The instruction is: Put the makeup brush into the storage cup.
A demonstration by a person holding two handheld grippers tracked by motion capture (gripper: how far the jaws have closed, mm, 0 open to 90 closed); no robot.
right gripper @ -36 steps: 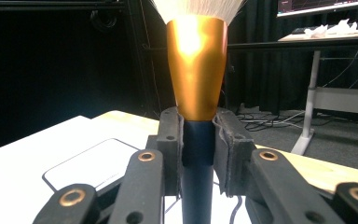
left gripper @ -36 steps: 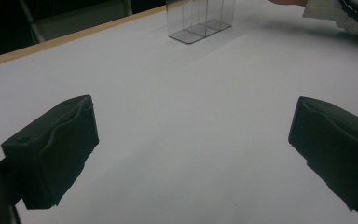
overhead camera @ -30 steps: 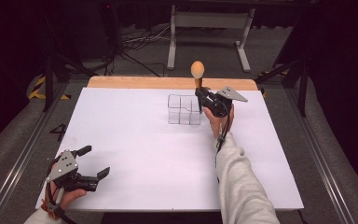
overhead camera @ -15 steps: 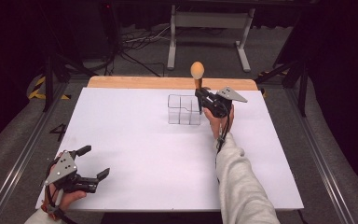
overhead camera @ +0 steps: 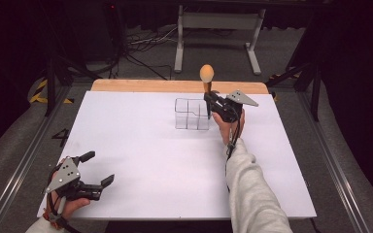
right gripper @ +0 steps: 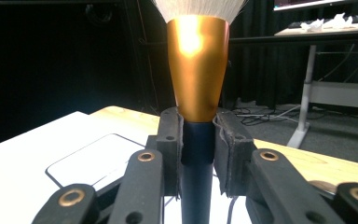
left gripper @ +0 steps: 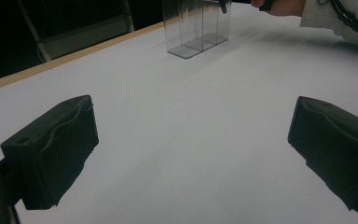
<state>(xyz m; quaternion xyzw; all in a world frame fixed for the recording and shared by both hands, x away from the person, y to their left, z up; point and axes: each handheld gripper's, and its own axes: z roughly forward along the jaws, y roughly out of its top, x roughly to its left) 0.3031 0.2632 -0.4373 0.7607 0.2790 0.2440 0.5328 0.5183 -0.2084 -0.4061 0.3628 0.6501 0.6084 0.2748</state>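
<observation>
Now, right tool (overhead camera: 209, 97): clamped on upright brush (overhead camera: 206, 77), beside clear box (overhead camera: 192, 114), twelve o'clock.
Left tool (overhead camera: 97, 170): jaws apart, seven o'clock, bench (overhead camera: 165, 170).

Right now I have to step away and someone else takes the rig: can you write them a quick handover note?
Right gripper: shut on the makeup brush, held upright, bristles up, at the far right corner of the clear divided organizer.
Left gripper: open, holding nothing, low at the near left of the white table.
Done: brush is picked up.
Left, probably: lower the brush, handle first, into an organizer compartment and release.
</observation>
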